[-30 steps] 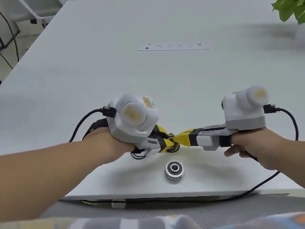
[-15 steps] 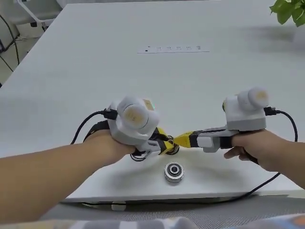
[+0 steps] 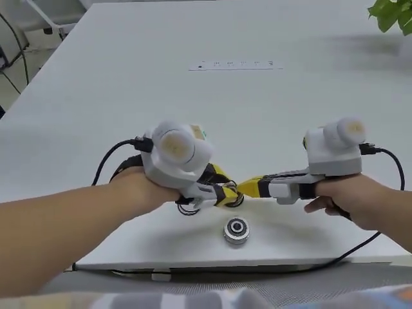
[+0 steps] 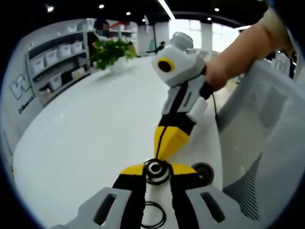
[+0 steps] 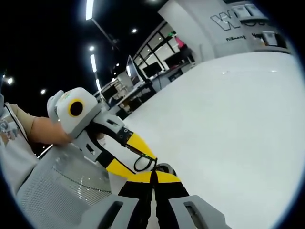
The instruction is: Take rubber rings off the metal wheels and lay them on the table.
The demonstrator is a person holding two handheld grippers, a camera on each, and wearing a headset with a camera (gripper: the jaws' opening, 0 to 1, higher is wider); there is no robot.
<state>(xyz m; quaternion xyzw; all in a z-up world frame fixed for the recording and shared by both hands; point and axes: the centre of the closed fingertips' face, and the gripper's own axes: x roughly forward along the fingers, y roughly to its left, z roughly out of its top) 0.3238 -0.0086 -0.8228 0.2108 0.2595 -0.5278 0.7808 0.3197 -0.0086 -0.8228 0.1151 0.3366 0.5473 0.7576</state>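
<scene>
Fingers (image 4: 129,174) of the left gripper (image 4: 157,167) pinch a metal wheel (image 4: 157,172) between them.

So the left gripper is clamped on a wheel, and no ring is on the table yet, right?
Not quite. One rubber ring already lies on the table, just under the left gripper, as the left gripper view shows. The wheel is clamped.

Metal wheel (image 3: 236,230) lies flat near loose black rubber ring (image 3: 187,210).
</scene>
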